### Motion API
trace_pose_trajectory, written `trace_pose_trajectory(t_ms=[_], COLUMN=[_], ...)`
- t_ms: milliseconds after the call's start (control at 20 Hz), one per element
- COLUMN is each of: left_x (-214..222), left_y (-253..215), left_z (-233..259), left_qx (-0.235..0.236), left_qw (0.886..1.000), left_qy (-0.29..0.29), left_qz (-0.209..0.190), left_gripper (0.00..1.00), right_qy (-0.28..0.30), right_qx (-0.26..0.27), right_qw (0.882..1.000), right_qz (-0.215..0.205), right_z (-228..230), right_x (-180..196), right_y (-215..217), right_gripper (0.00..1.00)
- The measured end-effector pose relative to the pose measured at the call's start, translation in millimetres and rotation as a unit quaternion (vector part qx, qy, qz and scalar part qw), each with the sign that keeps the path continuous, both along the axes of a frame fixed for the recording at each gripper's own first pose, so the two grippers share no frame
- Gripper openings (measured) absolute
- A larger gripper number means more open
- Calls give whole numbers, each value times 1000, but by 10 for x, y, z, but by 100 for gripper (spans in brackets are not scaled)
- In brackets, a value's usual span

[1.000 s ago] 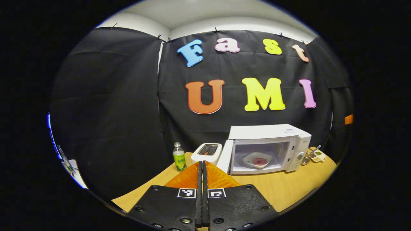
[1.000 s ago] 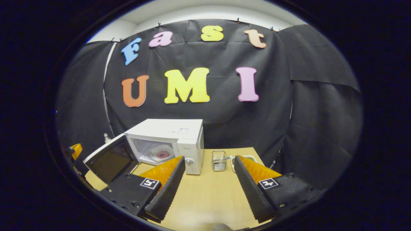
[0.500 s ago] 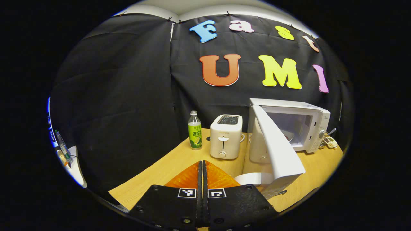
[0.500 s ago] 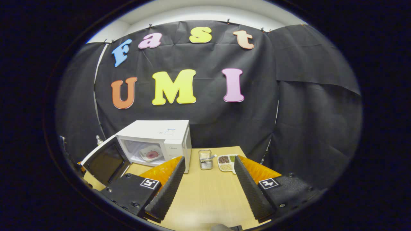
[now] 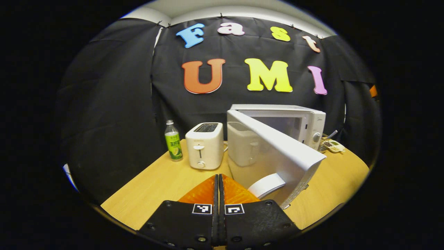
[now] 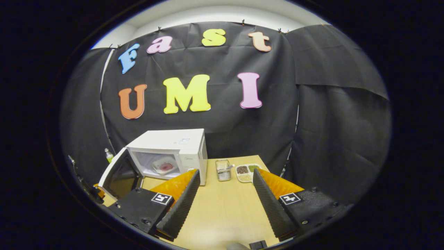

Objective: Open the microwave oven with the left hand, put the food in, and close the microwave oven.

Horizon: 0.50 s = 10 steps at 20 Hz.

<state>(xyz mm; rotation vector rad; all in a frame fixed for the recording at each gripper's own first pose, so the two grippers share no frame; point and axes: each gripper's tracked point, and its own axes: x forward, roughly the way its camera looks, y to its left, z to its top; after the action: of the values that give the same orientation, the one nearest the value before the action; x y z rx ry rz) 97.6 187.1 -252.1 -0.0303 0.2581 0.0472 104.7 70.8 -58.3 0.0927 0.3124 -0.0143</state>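
1. Swinging inward now, the microwave door [image 5: 274, 152] sits half shut, with the left gripper [image 5: 218, 180] closed and empty behind it.
2. Food [image 6: 165, 167] sits inside the microwave [image 6: 173, 152]; right gripper [image 6: 225, 187] wide open, empty.
3. Closing step: push the door home.

Black cloth [image 6: 312, 114] covers the booth's walls, a white ceiling [image 6: 215, 14] shows above, and a light wooden table [image 6: 225, 215] stands in front.

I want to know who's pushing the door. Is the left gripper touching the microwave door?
Cannot tell. In the left gripper view the left gripper sits beside the microwave door, but no contact or gap shows plainly.
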Motion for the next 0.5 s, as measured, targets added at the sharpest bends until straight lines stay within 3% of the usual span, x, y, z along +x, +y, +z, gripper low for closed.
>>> trace_pose_trajectory(t_ms=[500], left_x=[327], left_y=[-1170], left_z=[141], left_qx=[31], left_qw=[992], left_qy=[-27], left_qz=[-122], left_gripper=[0], right_qy=[-5], right_qx=[-7], right_qw=[1000], right_qz=[-3], right_z=[142], right_x=[104], right_y=[-165], right_gripper=[98])
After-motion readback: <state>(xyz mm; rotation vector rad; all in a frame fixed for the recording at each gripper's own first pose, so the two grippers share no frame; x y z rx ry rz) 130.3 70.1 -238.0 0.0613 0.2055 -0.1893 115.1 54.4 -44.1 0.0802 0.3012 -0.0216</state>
